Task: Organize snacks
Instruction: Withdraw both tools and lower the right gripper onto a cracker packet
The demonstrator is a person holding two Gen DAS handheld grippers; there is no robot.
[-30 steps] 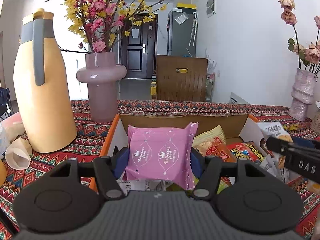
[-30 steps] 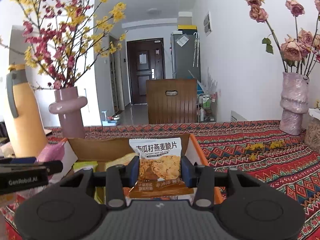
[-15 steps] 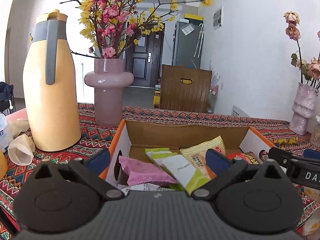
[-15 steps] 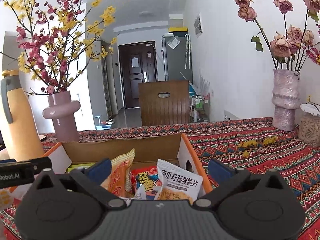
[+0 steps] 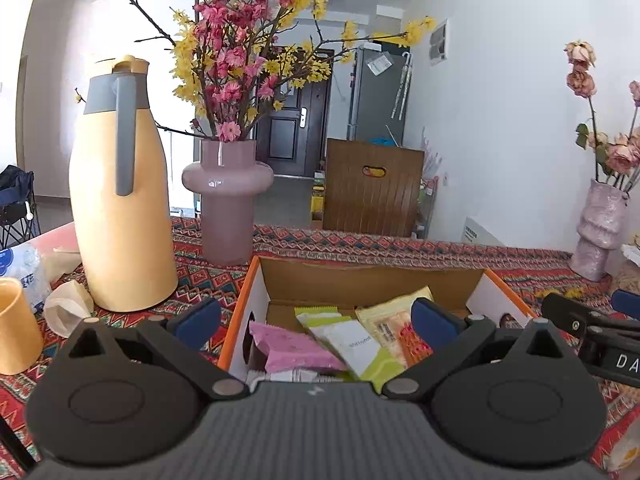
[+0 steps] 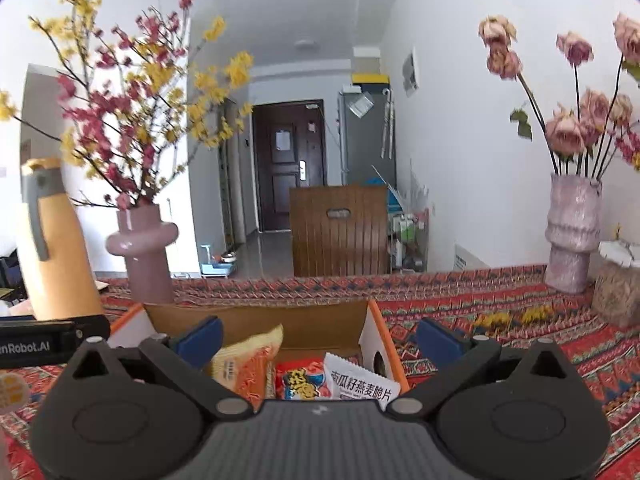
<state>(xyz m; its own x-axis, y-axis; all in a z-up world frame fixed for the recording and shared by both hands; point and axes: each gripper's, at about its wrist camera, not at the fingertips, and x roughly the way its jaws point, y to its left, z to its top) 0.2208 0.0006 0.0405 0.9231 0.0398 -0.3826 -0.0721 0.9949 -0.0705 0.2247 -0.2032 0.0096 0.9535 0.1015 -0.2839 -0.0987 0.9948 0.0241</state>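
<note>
Snacks lie packed in the cardboard box [image 5: 372,280], just ahead of and below both grippers.

Six packets are counted: pink [image 5: 292,350], green-white [image 5: 352,344], yellow [image 5: 390,314], orange [image 6: 248,364], red [image 6: 304,380], white [image 6: 362,384]. Left gripper [image 5: 318,322] and right gripper [image 6: 318,342] are spread wide, empty; further packets appear left outside.

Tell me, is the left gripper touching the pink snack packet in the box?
Apart. The left wrist view shows the left gripper wide open, its blue pads spread to either side, while the pink snack packet lies loose in the box.
</note>
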